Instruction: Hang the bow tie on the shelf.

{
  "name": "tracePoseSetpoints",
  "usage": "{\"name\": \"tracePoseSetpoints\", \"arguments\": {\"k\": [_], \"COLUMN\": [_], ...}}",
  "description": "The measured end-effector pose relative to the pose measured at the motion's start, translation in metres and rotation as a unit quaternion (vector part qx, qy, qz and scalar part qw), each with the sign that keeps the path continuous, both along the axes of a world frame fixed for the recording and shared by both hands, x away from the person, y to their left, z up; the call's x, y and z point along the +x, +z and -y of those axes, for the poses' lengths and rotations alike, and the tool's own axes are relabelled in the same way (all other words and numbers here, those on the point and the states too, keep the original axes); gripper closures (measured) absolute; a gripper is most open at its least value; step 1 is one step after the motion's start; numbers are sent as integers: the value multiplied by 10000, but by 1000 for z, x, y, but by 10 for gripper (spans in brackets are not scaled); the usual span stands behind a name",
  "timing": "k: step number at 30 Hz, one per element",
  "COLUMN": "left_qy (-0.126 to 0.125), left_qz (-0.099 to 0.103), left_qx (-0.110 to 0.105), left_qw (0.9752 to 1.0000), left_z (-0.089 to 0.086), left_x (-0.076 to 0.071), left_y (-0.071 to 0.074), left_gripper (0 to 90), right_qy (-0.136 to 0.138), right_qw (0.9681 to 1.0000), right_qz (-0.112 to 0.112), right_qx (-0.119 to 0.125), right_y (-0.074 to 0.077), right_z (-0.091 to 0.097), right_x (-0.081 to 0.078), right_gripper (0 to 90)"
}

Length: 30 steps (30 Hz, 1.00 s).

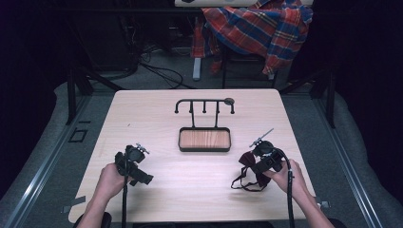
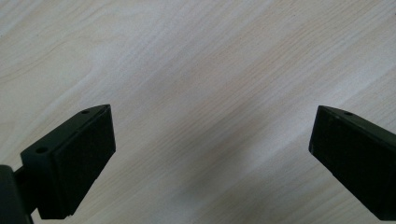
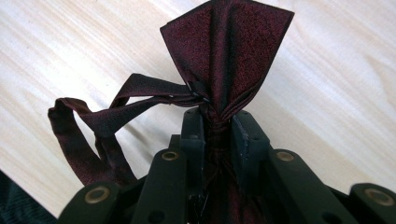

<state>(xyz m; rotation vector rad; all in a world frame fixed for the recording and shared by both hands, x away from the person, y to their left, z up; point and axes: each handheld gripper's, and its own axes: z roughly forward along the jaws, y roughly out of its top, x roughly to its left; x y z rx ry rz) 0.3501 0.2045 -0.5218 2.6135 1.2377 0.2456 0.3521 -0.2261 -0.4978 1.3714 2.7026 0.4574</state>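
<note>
One dark red bow tie is pinched at its knot by the right gripper, near the table's right edge.

Its strap is seen looped onto the light wooden table to the left of the closed jaws. Farther off, at the table's middle, a black hanger stand with a wooden tray base is placed. At the near left, the left gripper is held with its jaws wide apart over bare wood, nothing between them.
</note>
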Motion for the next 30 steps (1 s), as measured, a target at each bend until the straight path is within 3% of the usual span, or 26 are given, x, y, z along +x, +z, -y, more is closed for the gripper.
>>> {"name": "tracePoseSetpoints", "arguments": {"k": [3,10,12,22,30], "left_qy": [18,18,13,35,32], "left_qz": [-4,6,6,1,-4], "left_qx": [-11,5,9,1,8], "left_qw": [10000,10000,10000,10000,10000], "left_z": [0,0,0,0,0], "left_x": [0,0,0,0,0], "left_y": [0,-1,-1,-1,-1], "left_gripper": [5,5,5,6,8], "right_qy": [46,-133,19,-12,-139], "right_qw": [9999,9996,9998,9995,9983], "right_qz": [65,257,186,309,572], "right_qx": [-93,70,-116,-10,30], "right_y": [3,6,9,17,28], "right_z": [0,-1,-1,-7,-8], "right_x": [6,11,15,26,35], "right_gripper": [762,762,762,762,762]}}
